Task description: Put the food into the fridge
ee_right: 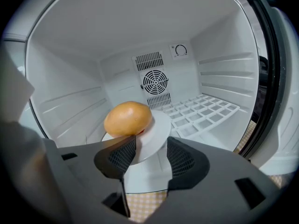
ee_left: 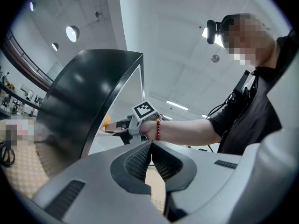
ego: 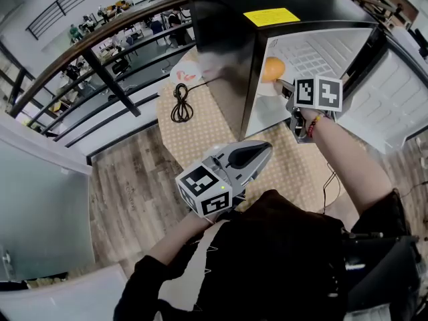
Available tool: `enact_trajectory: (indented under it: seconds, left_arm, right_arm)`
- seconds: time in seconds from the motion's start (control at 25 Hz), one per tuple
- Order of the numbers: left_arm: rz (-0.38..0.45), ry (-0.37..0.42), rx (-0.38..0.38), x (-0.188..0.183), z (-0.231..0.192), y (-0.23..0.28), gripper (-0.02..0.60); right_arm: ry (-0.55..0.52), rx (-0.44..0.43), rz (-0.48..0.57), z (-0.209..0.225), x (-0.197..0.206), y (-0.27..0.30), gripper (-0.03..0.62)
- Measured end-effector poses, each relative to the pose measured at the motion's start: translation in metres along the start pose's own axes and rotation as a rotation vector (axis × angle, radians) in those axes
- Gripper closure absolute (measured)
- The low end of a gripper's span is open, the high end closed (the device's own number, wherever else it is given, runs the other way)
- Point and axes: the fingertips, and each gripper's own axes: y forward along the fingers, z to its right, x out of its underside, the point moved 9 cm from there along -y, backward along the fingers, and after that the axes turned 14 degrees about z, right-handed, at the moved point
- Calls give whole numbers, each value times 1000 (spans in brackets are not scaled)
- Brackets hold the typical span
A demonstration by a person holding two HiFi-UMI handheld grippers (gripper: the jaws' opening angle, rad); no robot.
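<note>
My right gripper (ee_right: pixel 150 148) stands apart, a round white plate (ee_right: pixel 159 127) carrying a golden-brown bun (ee_right: pixel 128 118) between its jaws, inside the white fridge (ee_right: pixel 219 78); my left gripper (ee_left: pixel 150 146) is pressed together, empty

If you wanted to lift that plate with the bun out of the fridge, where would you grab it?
By the thin bare rim of the plate nearest the fridge's open front, coming in from that side. The bun sits further back on it, and the fridge is closed on its other sides. The right tool stands there open, that rim between its jaws.
</note>
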Motion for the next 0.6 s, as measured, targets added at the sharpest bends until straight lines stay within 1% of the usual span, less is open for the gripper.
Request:
enact_trajectory:
  seconds: [0.6]
  left_arm:
    - [6,-6,9,-1,0,-1,569]
  right_arm:
    - [-14,-9,-1,-3,0,-2,391]
